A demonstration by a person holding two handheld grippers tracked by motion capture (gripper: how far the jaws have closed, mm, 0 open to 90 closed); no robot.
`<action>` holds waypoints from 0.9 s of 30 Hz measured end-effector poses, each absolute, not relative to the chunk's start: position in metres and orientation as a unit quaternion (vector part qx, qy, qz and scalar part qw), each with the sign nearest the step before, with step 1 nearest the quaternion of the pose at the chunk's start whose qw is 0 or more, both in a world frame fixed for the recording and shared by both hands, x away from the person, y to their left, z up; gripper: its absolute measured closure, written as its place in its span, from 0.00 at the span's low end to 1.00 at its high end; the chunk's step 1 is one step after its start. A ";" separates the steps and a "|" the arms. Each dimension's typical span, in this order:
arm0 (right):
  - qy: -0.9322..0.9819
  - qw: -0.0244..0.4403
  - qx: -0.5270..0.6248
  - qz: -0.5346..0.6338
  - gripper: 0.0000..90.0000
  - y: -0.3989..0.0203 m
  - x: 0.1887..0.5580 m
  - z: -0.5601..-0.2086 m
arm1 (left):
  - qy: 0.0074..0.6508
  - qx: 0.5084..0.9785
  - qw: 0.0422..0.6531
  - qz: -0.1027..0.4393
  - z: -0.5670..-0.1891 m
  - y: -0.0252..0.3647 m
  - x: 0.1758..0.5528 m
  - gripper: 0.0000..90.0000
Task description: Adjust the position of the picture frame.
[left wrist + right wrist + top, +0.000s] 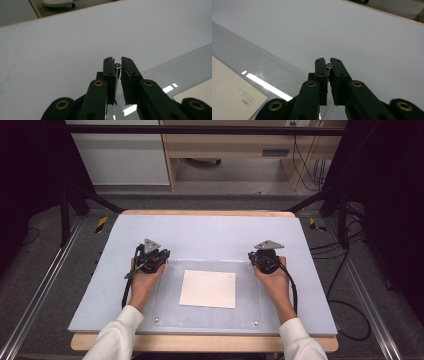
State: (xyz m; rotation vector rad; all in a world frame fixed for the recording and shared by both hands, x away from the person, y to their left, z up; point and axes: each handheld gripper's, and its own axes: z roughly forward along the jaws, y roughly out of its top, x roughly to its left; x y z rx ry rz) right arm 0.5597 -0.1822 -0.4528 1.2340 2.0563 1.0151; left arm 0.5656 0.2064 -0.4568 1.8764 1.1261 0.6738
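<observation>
Where each gripper pinches, small shiny pins (117, 66) glint

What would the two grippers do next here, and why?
Probably lift together. The left gripper and the right gripper are each shut on a small metal pin at a far corner of the clear sheet, which covers the paper.
</observation>
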 end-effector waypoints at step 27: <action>0.778 0.225 0.519 0.275 0.95 -0.164 0.580 -0.433 | 0.466 0.792 0.329 0.219 -0.435 0.200 0.585 0.94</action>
